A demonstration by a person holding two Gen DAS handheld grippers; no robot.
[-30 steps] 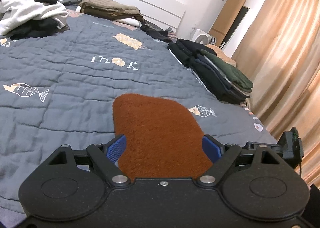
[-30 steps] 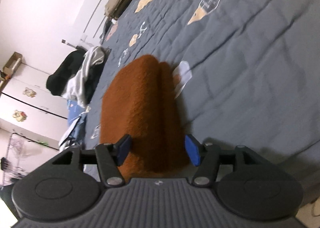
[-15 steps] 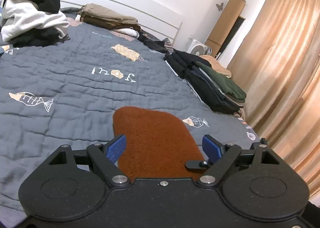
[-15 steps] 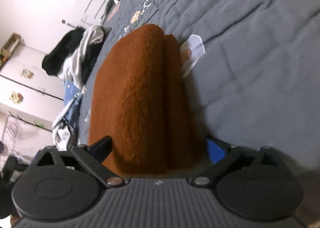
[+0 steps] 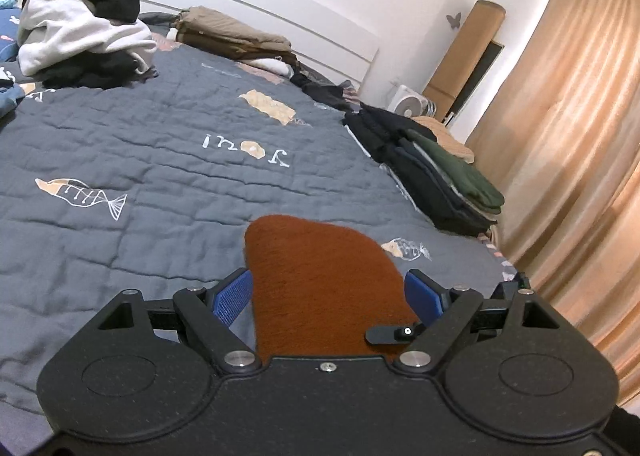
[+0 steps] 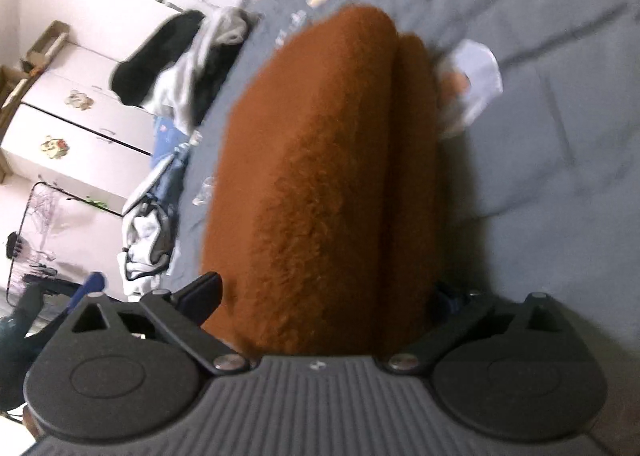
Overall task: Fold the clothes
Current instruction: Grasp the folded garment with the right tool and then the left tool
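One fuzzy rust-brown folded cloth (image 5: 324,280) lies on the grey quilted bed cover (image 5: 160,160), its long side running up the middle of both frames. Both the left gripper (image 5: 330,294) and the right gripper (image 6: 328,296) are spread wide with the cloth between their fingers. Only the right view, which is blurry, shows its two stacked layers.

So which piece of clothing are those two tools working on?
Look at the grey quilted bedspread with fish drawings. Near its front edge, between the blue fingers, lies the rust-brown fuzzy garment. It is the only orange-brown, fluffy piece; the neighbouring piles are black, white, khaki and green.
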